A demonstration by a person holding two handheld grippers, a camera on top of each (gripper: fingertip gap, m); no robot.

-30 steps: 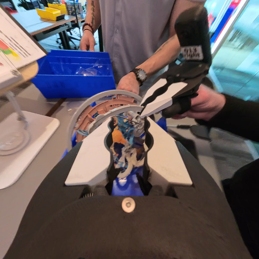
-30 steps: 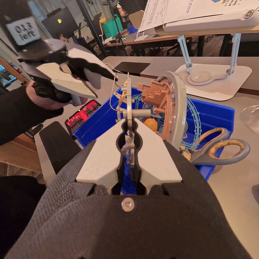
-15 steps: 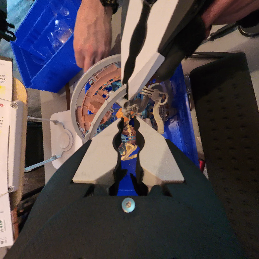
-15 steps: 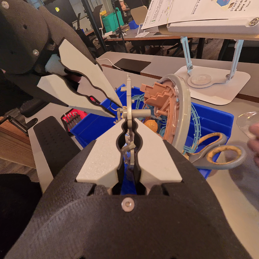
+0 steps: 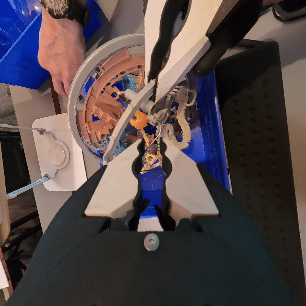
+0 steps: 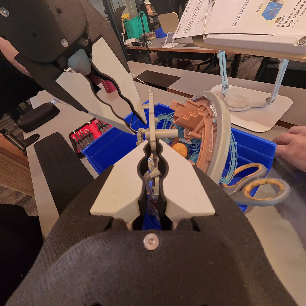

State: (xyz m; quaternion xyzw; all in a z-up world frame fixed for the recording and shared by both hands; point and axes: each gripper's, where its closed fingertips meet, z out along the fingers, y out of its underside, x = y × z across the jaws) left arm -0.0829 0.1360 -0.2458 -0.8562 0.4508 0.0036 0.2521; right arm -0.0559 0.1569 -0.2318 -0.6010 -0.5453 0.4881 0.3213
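Note:
My right gripper is shut on a thin grey plastic arc and holds it upright over a blue bin. A short grey cross peg sticks out of the arc. My left gripper is open and points down into the bin, its tips just short of the peg's small jointed end and astride a thin wire. In the right wrist view the left gripper comes in from the upper left. In the left wrist view the right gripper comes in from the top, on the arc.
The bin holds a grey ring with a brown maze piece, an orange ball, pale blue and cream parts. Scissors lie over its rim. Around it are a black mat, a red tool case, a white stand base and a person's hand. The tips of one gripper are about 4 centimetres away from the tips of the other.
My left gripper has swung from a level view to above the bin, come down close to the peg and opened a little. The right gripper has held still. A person's hand has reached the bin's far side.

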